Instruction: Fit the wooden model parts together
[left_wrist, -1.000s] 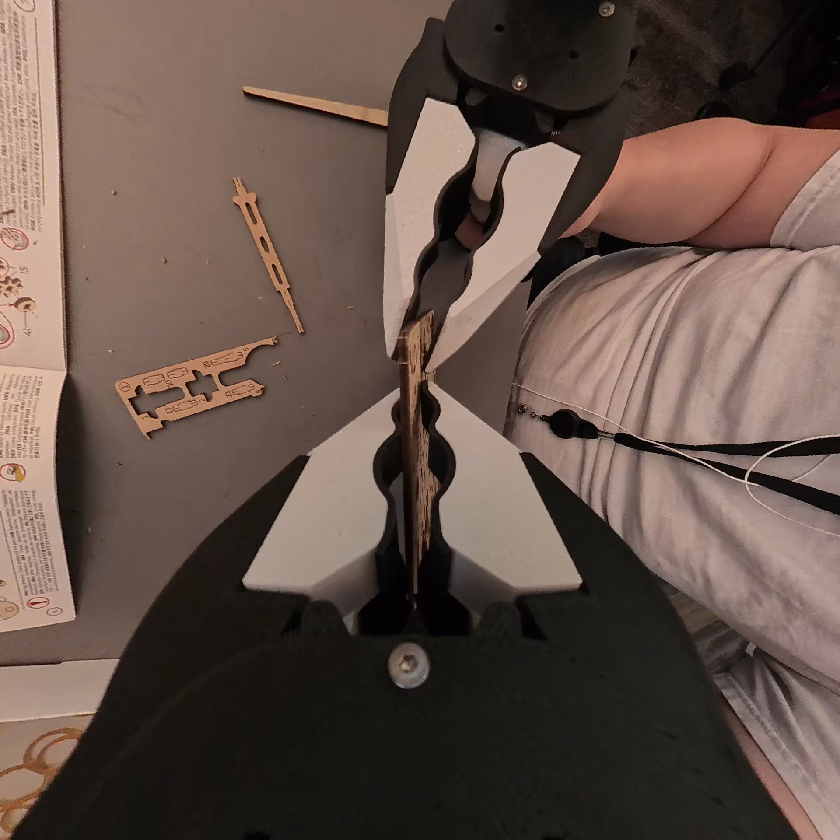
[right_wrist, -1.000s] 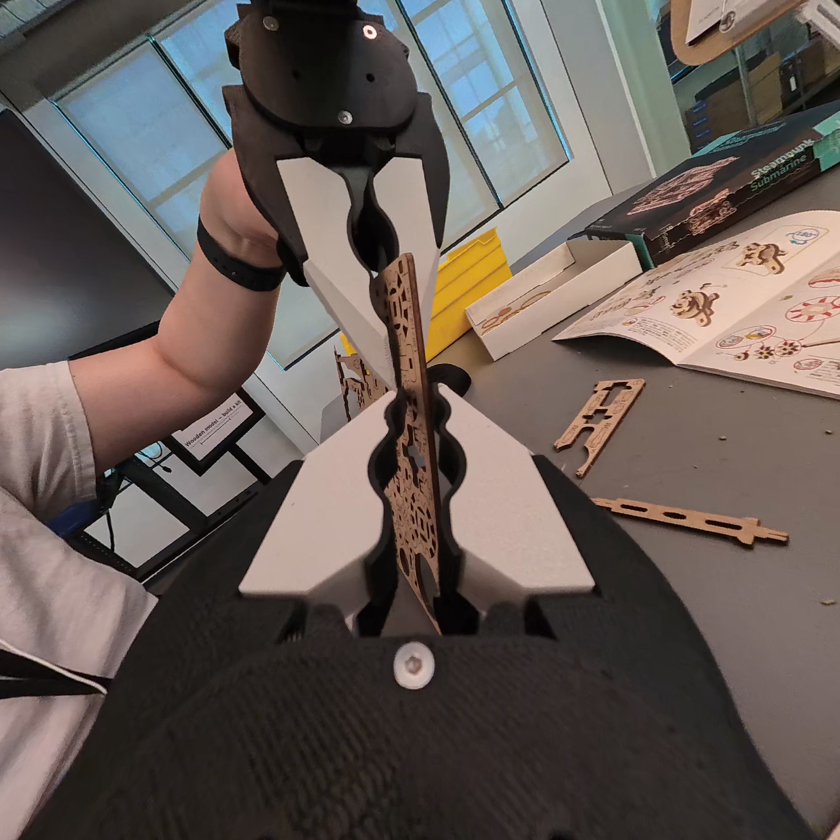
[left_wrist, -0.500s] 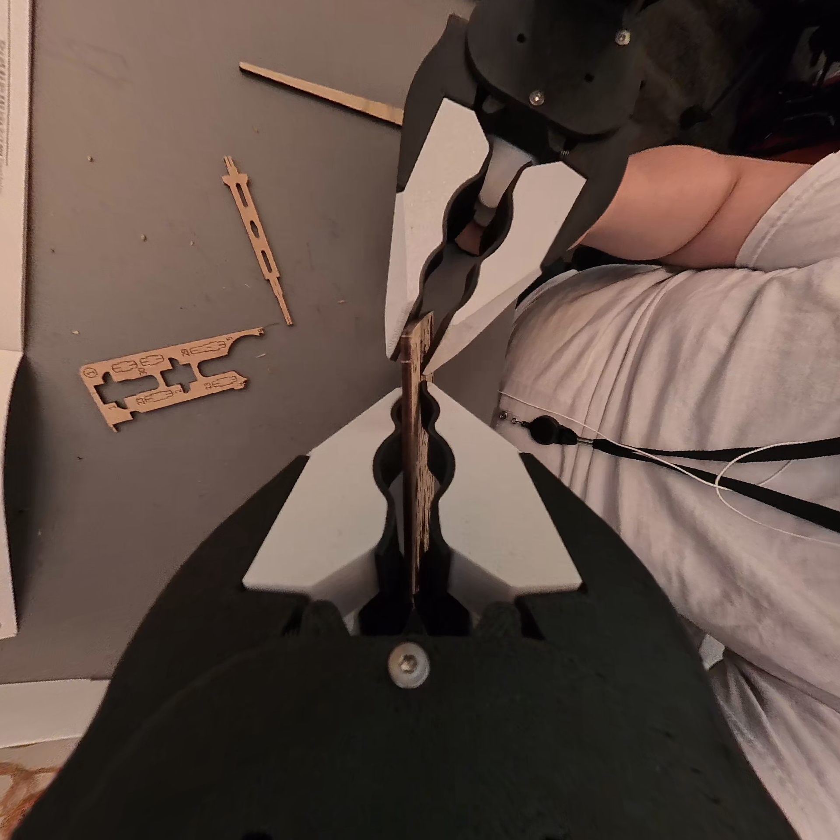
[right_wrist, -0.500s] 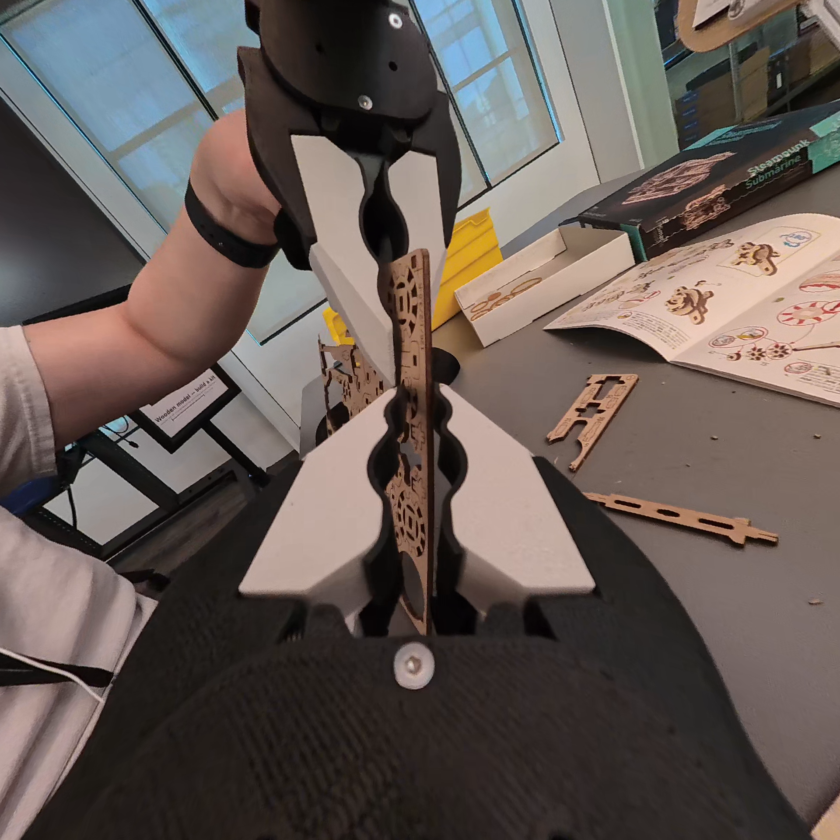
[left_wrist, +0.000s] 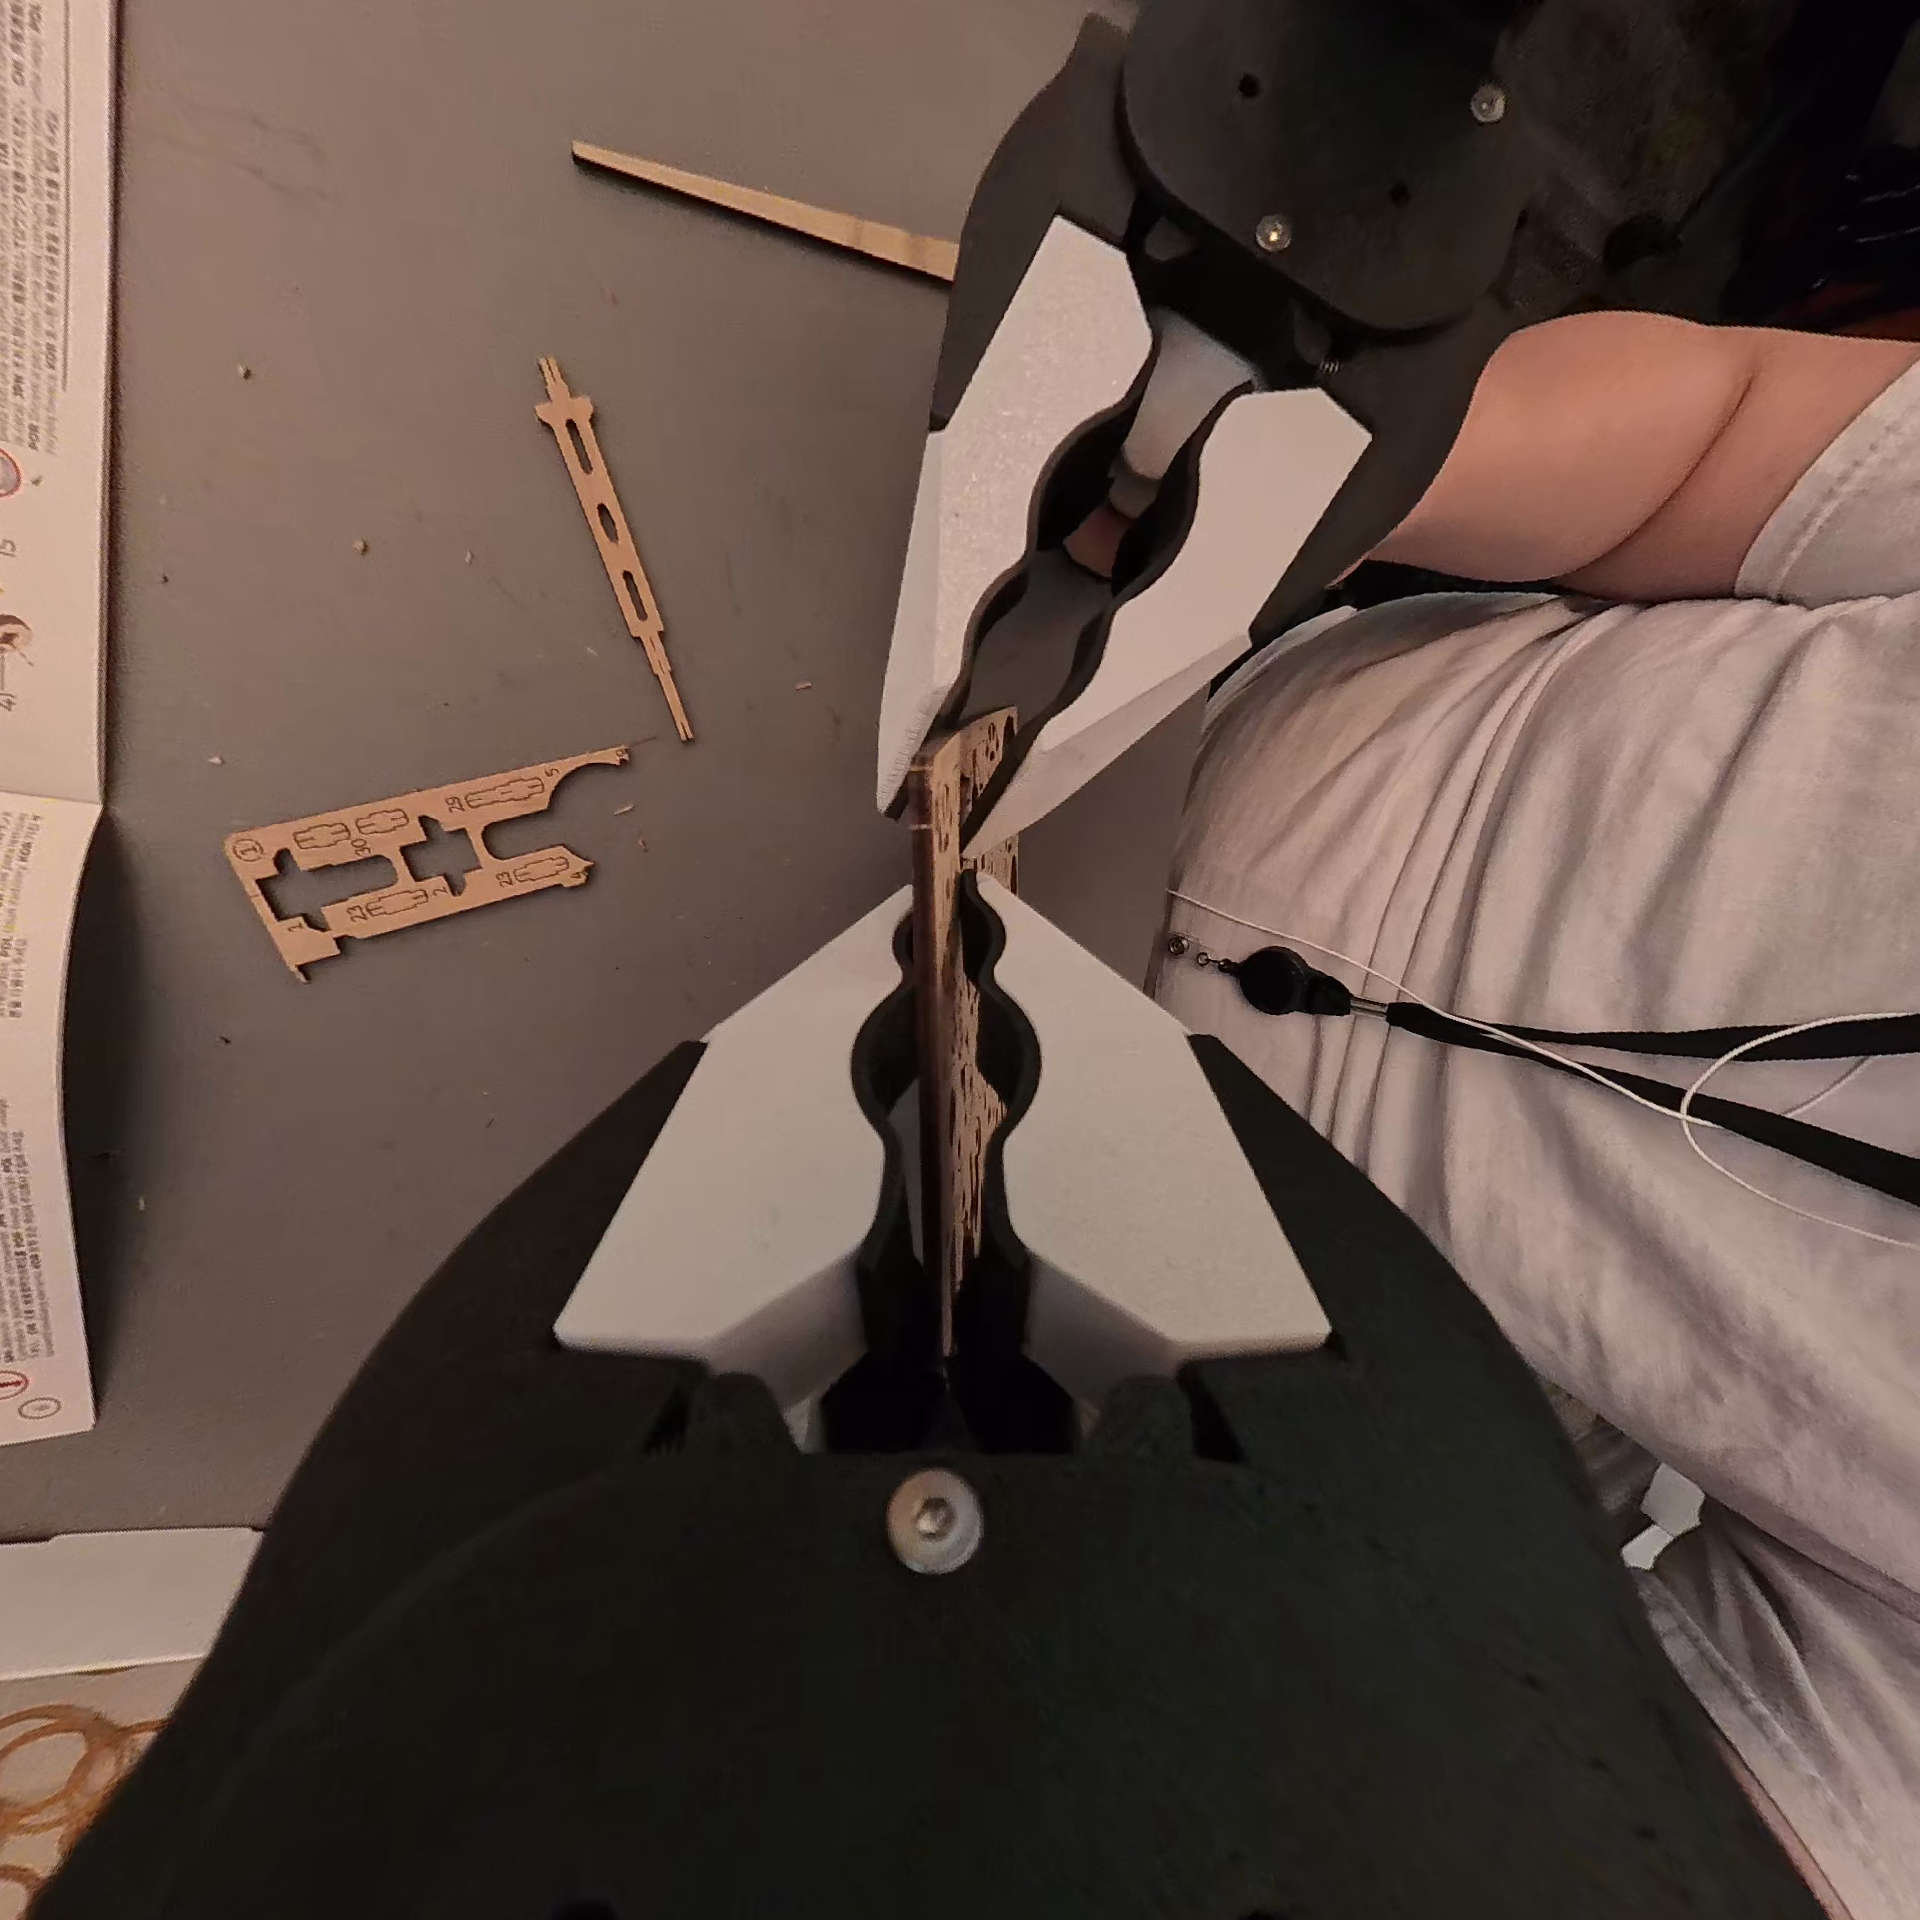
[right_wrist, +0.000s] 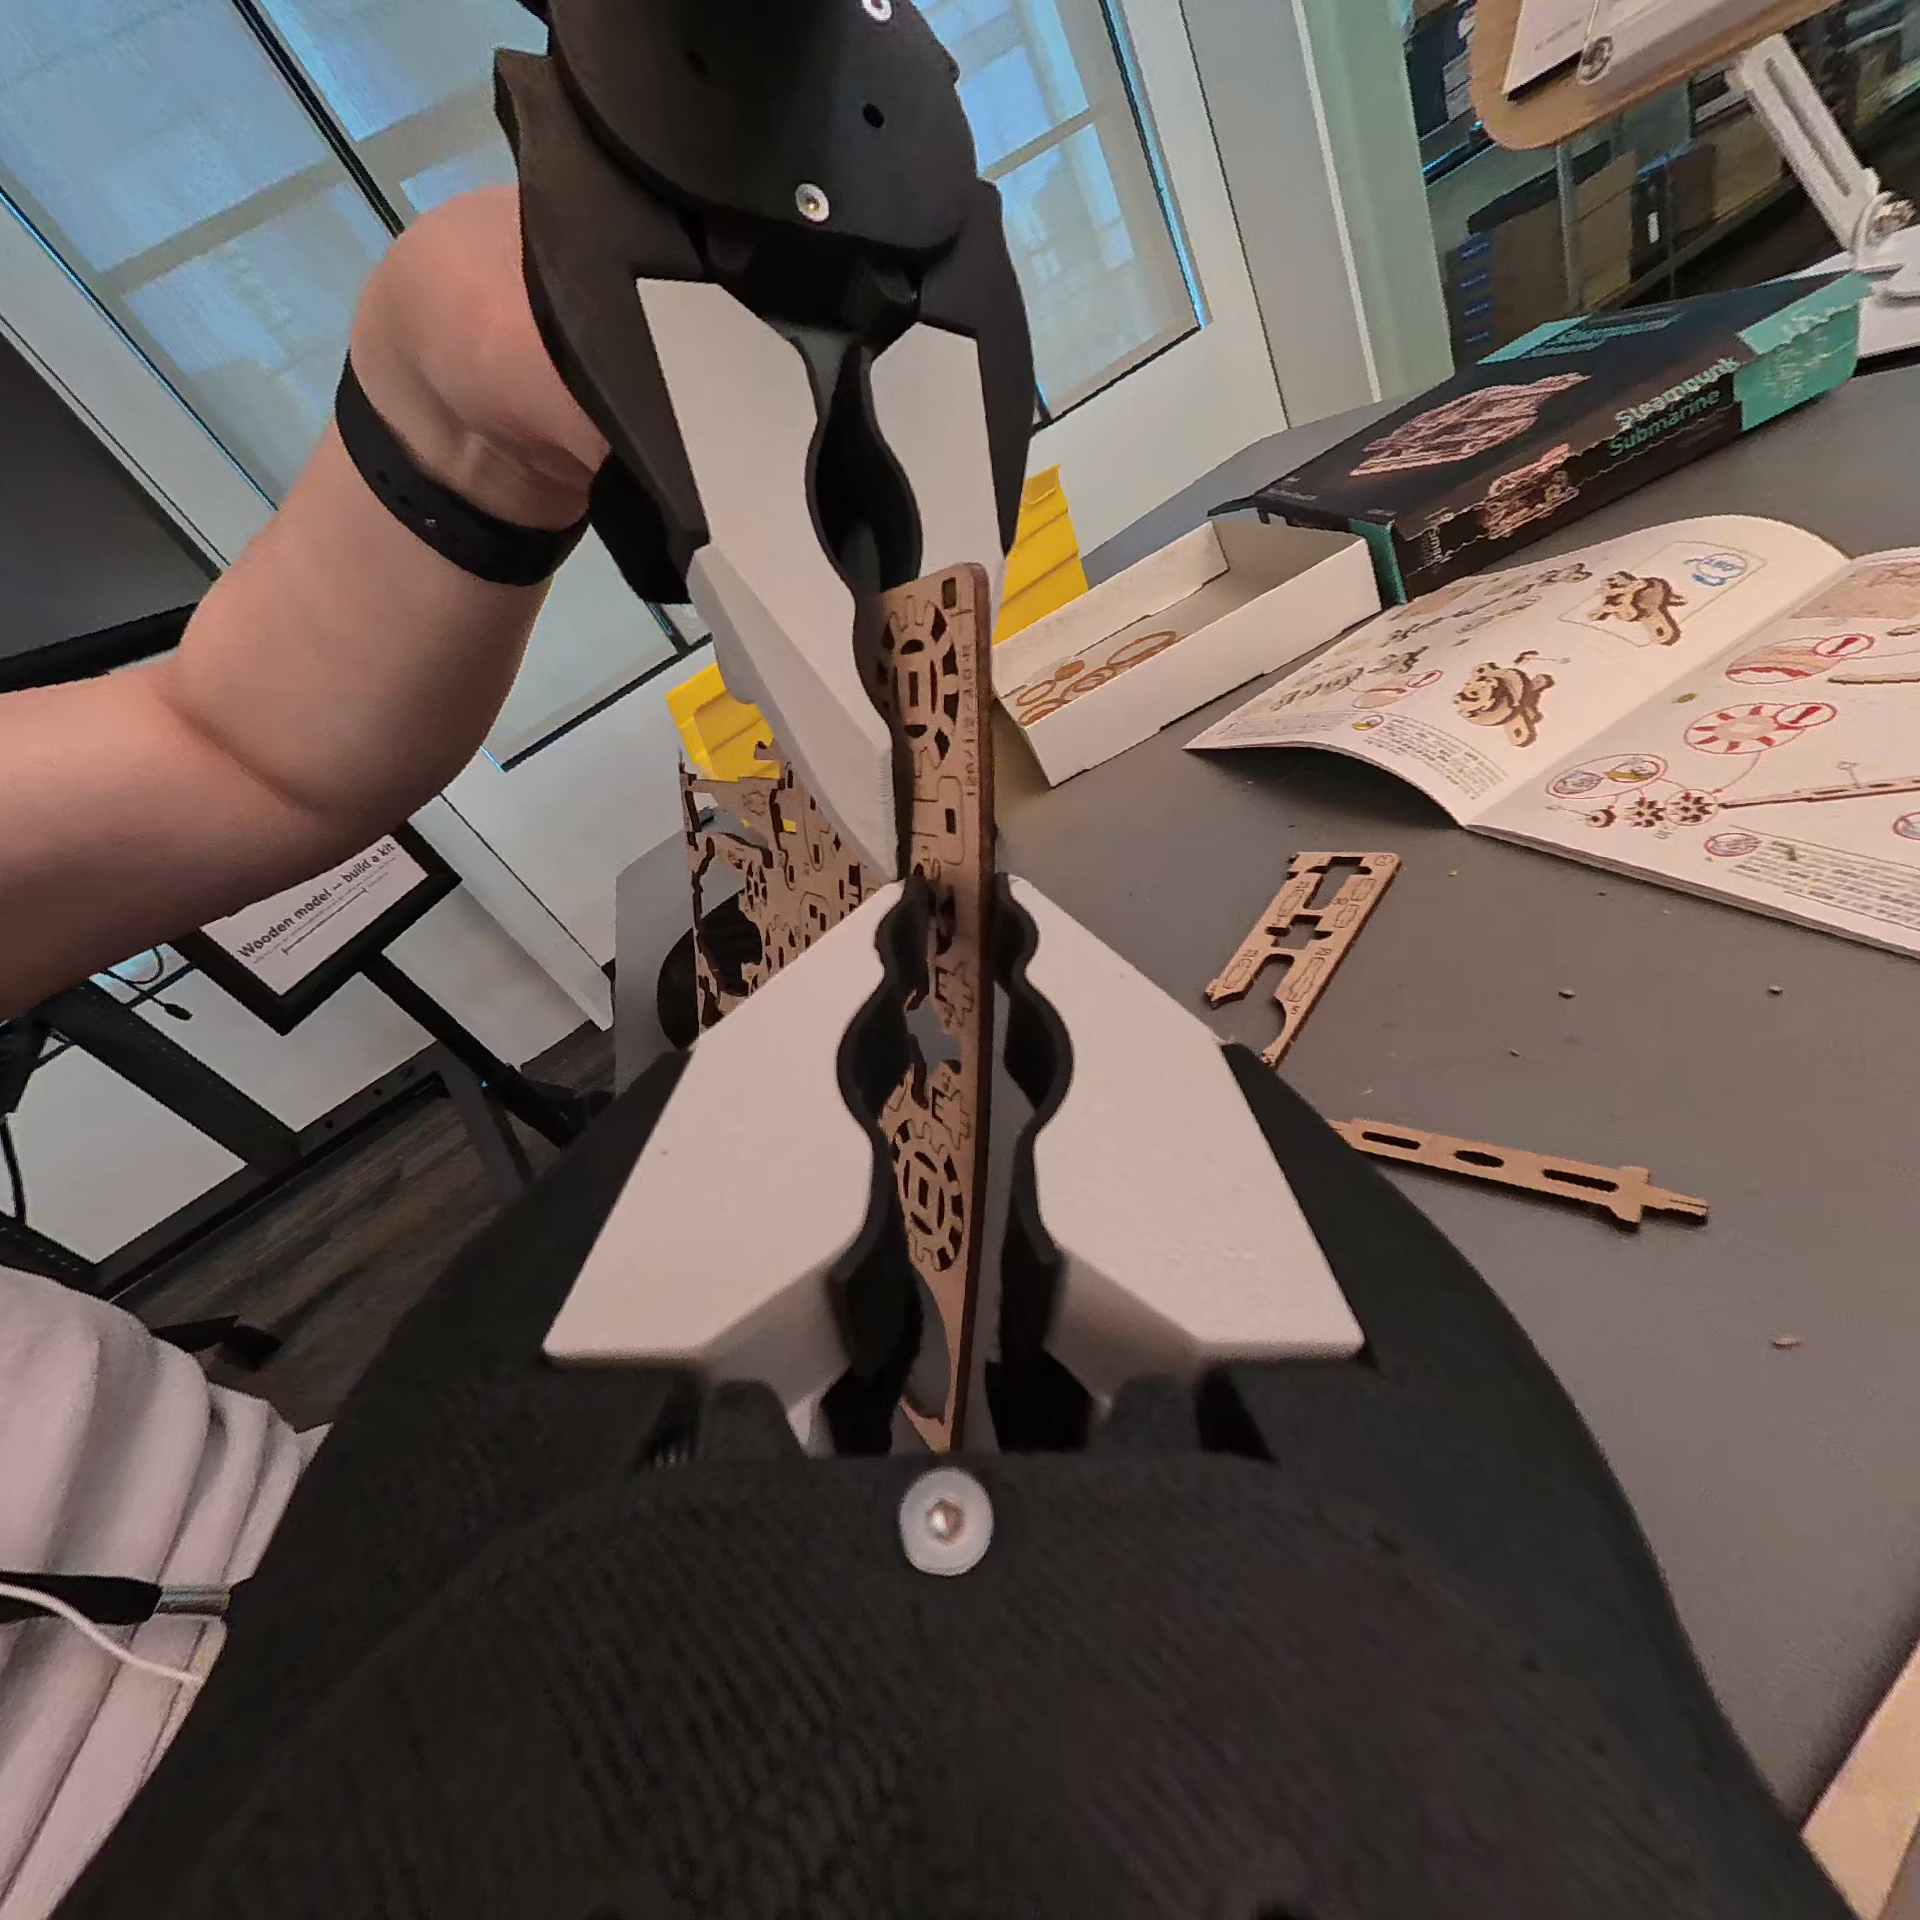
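Note:
A thin wooden sheet (left_wrist: 961, 1091) of laser-cut gear parts is held up off the grey table, almost edge-on to both cameras. My left gripper (left_wrist: 951, 883) is shut on one end of it. My right gripper (left_wrist: 940, 774) comes in from above in the left wrist view and is shut on the other end. In the right wrist view the sheet (right_wrist: 940, 748) runs up from my right gripper (right_wrist: 958, 883) into my left gripper (right_wrist: 904, 821), held by a bare arm with a black wristband. Both grippers face each other, tips close together.
On the table (left_wrist: 364, 364) lie a cut-out wooden frame (left_wrist: 416, 862), a slotted strip (left_wrist: 613, 545), a thin stick (left_wrist: 769, 213) and an open instruction booklet (right_wrist: 1621, 707). A kit box (right_wrist: 1558, 447), a white tray (right_wrist: 1174, 644) and another wooden sheet (right_wrist: 769, 883) stand farther off. The person's torso (left_wrist: 1558, 935) is close on the right. The grippers are tip to tip, or close to it. Both grippers' tips are roughly 15 cm from the thin stick (left_wrist: 769, 213).
Both grippers stay shut on the sheet. The right gripper has swung to the right and tilted in the left wrist view, and the sheet now shows a little more of its face.

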